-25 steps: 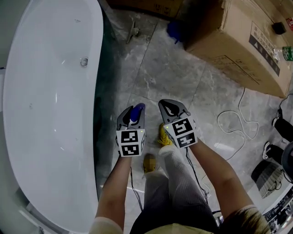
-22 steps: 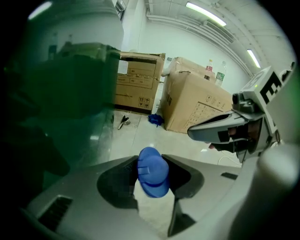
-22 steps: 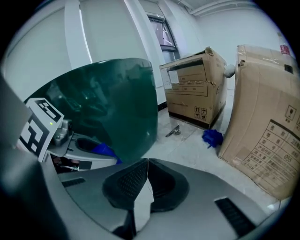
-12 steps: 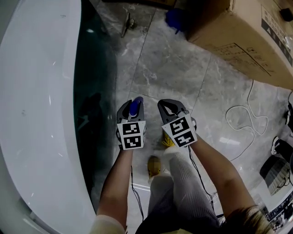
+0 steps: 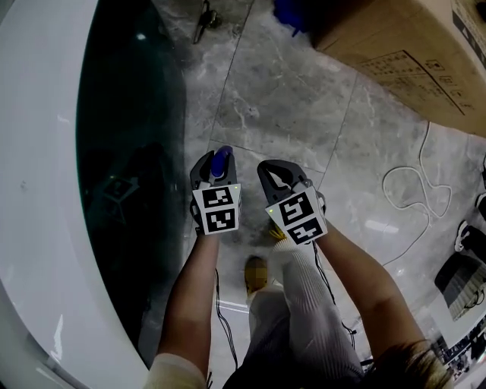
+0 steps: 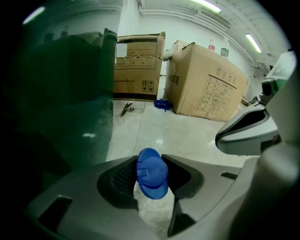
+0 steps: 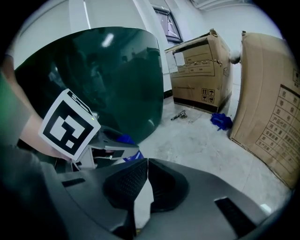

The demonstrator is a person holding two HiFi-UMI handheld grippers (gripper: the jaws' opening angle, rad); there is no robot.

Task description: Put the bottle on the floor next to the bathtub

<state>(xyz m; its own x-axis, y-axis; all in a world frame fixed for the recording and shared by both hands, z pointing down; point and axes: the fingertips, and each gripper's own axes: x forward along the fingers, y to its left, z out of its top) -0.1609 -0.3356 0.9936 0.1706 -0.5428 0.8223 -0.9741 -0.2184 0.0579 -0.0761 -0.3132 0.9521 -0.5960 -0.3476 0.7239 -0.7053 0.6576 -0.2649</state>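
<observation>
Blue-capped bottle (image 6: 152, 173) clamped in the left gripper (image 5: 213, 166), with grey pads closed on either side at the cap end. Sits at centre frame in the head view, blue top poking out beyond the jaws, over the grey marbled floor (image 5: 281, 99) and just right of the bathtub (image 5: 129, 137). Hides its lower body behind the gripper, so contact with the tiles cannot be told.

Dark green on the bathtub's outer wall, glossy white on the rim, filling the whole left side of the head view.

Just to the right of the left gripper, the right gripper (image 5: 278, 177): shut tip to tip on nothing, with only a sliver of pale floor showing under the pads in its own view. Both angled forward and down, marker cubes turned up toward the head camera.

Upper right of the head view: a large cardboard box (image 5: 410, 45). Along the top edge: a crumpled blue item (image 5: 292, 11) against that box, and a small metal tool (image 5: 203, 19) near the tub's far end. Toward the right edge: a looped white cable (image 5: 410, 190) lying on the tiles.
</observation>
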